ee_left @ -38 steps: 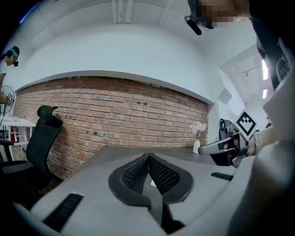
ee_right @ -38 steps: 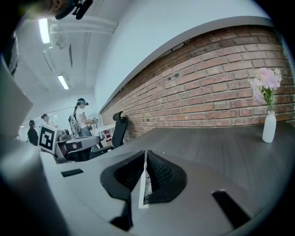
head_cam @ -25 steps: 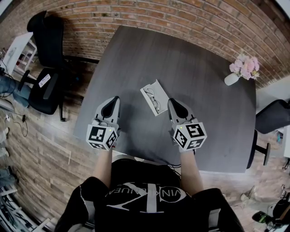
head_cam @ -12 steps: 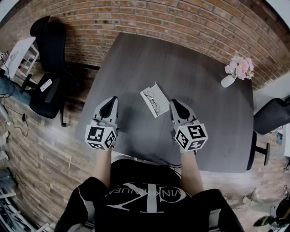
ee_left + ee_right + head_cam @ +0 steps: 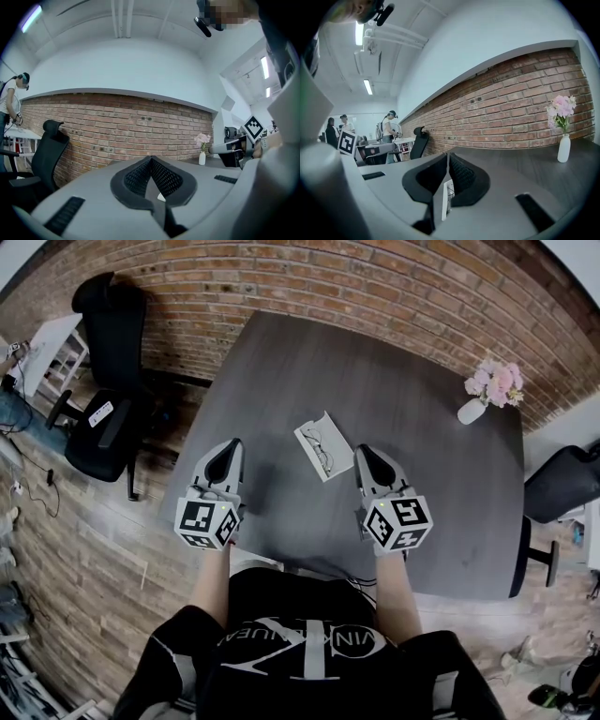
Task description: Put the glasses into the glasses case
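Note:
A white glasses case [image 5: 315, 435] lies open on the dark grey table [image 5: 412, 446], and dark-framed glasses [image 5: 324, 451] rest in it. In the head view my left gripper [image 5: 233, 445] hovers to the left of the case and my right gripper [image 5: 362, 451] to its right. Both are apart from the case, their jaws shut with nothing between them. In the right gripper view the case [image 5: 444, 200] and glasses [image 5: 449, 193] show just below the shut right gripper [image 5: 447, 155]. In the left gripper view only a white corner of the case [image 5: 161, 197] peeks under the shut left gripper [image 5: 151, 161].
A white vase of pink flowers [image 5: 480, 401] stands at the table's far right corner. A black office chair [image 5: 105, 362] stands left of the table, and another [image 5: 562, 479] at the right. A brick wall runs behind. People stand at a desk [image 5: 389, 127] far off.
Both grippers have risen a little over the table's near edge, still shut. The case and glasses have not moved.

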### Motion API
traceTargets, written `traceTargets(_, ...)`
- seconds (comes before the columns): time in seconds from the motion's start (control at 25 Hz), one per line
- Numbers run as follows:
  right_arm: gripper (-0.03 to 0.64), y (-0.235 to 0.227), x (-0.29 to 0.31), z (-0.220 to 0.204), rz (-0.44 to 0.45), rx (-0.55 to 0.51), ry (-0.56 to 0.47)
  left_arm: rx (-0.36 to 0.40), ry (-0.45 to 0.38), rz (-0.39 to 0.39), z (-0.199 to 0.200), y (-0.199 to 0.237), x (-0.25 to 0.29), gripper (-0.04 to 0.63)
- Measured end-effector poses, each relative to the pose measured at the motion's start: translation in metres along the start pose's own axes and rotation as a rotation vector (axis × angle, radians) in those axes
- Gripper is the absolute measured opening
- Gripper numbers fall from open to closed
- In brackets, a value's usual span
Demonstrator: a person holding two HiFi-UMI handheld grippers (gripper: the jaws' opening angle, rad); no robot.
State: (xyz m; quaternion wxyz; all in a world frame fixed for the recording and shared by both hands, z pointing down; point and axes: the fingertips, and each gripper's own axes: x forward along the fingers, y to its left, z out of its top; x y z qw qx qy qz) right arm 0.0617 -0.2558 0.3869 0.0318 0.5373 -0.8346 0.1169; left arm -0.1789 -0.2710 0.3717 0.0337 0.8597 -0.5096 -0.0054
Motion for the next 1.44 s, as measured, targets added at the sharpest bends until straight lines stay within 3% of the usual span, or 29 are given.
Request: traceTargets(1.44, 0.035, -0.012, 0.003, -0.003, -0.004, 0.008, 0.009, -0.001, 0.005, 0.032, -0.001, 0.005, 0.002, 0.017)
